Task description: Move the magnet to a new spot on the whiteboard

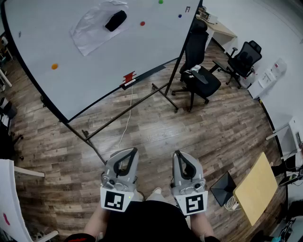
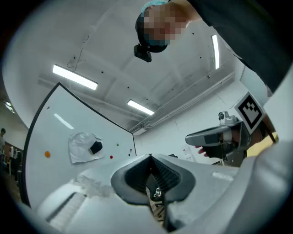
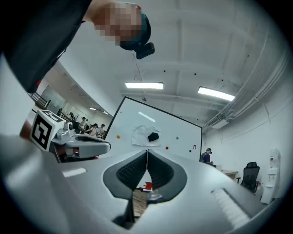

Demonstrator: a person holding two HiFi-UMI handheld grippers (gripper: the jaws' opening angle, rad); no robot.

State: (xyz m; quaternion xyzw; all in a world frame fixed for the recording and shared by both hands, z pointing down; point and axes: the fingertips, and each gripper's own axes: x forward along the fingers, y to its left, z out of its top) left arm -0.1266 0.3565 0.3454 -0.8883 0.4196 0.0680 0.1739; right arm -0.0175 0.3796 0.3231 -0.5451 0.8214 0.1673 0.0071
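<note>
A big whiteboard on a wheeled stand stands ahead, well beyond both grippers. On it are several small round magnets: orange at the left, red, green and blue toward the right. A black eraser sits on a crumpled clear sheet stuck to the board. My left gripper and right gripper are held side by side close to my body, both shut and empty. The left gripper view shows its jaws meeting; the right gripper likewise, aimed at the board.
A red object rests on the board's tray, with a white cable hanging to the wooden floor. The stand's legs reach toward me. Two black office chairs and a desk are at the right; a yellow panel and a laptop lie near right.
</note>
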